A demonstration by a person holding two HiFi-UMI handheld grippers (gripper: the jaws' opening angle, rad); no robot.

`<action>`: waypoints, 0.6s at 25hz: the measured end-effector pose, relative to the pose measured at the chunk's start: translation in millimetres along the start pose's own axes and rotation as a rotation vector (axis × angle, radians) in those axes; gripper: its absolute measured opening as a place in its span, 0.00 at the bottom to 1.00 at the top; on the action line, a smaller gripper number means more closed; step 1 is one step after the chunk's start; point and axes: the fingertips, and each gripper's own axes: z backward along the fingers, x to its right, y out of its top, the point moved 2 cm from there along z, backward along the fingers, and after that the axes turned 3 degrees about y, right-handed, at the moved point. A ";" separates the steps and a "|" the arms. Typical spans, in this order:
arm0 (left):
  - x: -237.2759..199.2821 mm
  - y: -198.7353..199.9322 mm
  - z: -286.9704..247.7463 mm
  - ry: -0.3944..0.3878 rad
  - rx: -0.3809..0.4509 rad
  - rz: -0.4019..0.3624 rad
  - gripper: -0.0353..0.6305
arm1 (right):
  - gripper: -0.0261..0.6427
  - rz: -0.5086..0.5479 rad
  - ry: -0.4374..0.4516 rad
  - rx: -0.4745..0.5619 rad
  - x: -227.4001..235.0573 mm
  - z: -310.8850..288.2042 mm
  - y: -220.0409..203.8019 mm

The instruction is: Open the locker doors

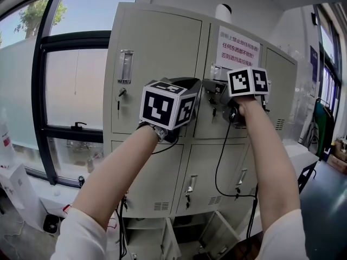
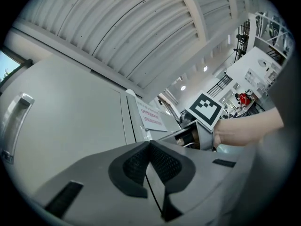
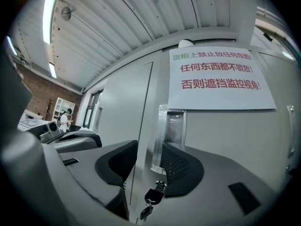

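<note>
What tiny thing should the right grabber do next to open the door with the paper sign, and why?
Probably close the right hand-held gripper on the metal handle. Its jaws stand apart with the handle between them, not yet squeezed. The door under the sign looks shut, so a firm grip should come before any pull.
</note>
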 end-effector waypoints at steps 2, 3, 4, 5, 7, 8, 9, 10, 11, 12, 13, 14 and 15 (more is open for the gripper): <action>2.0 2.1 0.5 -0.005 0.002 0.003 0.05 | 0.30 0.003 0.010 -0.028 -3.4 8.7 1.3; 3.1 3.3 0.7 -0.007 0.003 0.002 0.05 | 0.29 0.009 0.012 -0.041 -5.3 13.2 2.1; 4.4 4.2 1.0 -0.009 0.004 0.001 0.05 | 0.29 0.019 0.010 -0.054 -7.3 17.6 2.9; 6.3 4.6 1.2 -0.013 0.005 0.000 0.05 | 0.29 0.034 0.003 -0.065 -9.3 22.3 3.1; 11.6 3.6 0.6 -0.022 0.003 -0.008 0.05 | 0.28 0.068 -0.021 -0.082 -12.8 32.5 2.3; 14.4 2.7 -0.6 -0.024 0.002 -0.015 0.05 | 0.28 0.080 -0.035 -0.085 -14.2 38.4 2.3; 17.1 2.1 -2.2 -0.026 0.000 -0.021 0.05 | 0.27 0.089 -0.049 -0.084 -15.4 44.9 2.9; 19.7 2.0 -4.0 -0.029 0.001 -0.021 0.05 | 0.26 0.094 -0.061 -0.082 -16.3 52.2 3.9; 22.1 2.6 -5.6 -0.033 0.005 -0.012 0.05 | 0.24 0.098 -0.072 -0.081 -17.1 60.0 4.9; 24.5 3.4 -7.2 -0.038 0.012 0.005 0.05 | 0.22 0.101 -0.079 -0.081 -17.8 68.3 5.5; 27.2 4.3 -8.6 -0.045 0.018 0.030 0.05 | 0.22 0.103 -0.081 -0.083 -18.6 76.9 5.8; 30.5 5.1 -10.0 -0.053 0.024 0.057 0.05 | 0.22 0.103 -0.081 -0.085 -19.2 85.6 6.0; 34.7 5.9 -11.3 -0.064 0.029 0.080 0.05 | 0.22 0.102 -0.080 -0.086 -19.8 94.2 6.3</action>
